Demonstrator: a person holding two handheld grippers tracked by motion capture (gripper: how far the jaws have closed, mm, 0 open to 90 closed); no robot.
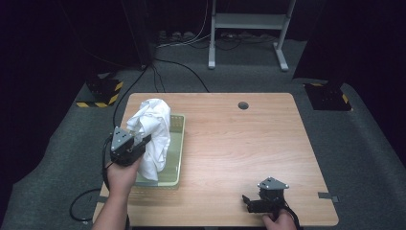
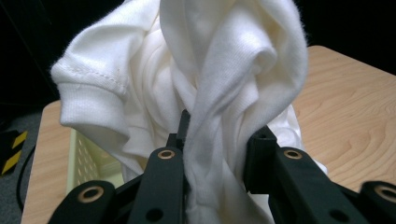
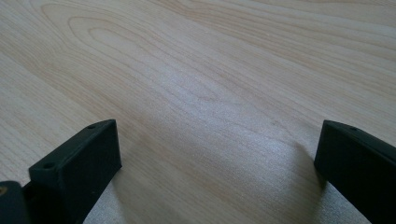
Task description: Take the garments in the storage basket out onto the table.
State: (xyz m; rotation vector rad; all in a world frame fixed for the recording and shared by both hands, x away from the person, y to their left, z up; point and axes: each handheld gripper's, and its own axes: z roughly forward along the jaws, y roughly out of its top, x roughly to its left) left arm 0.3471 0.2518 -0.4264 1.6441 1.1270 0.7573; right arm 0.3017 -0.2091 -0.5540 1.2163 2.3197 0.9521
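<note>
1 white cloth [image 1: 152, 132] hiding basket [image 1: 178, 125] floor, left claw [image 2: 217, 140] clamping it

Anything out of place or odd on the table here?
Nothing damaged or spilled. The white cloth is bunched, hanging from the left gripper over the basket, its lower end draping inside. The right gripper sits open on bare table.

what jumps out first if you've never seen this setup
A bunched white cloth stands out, lifted over a pale basket at the table's left, pinched by the left gripper. The right gripper rests open and empty near the wooden table's front edge.
</note>
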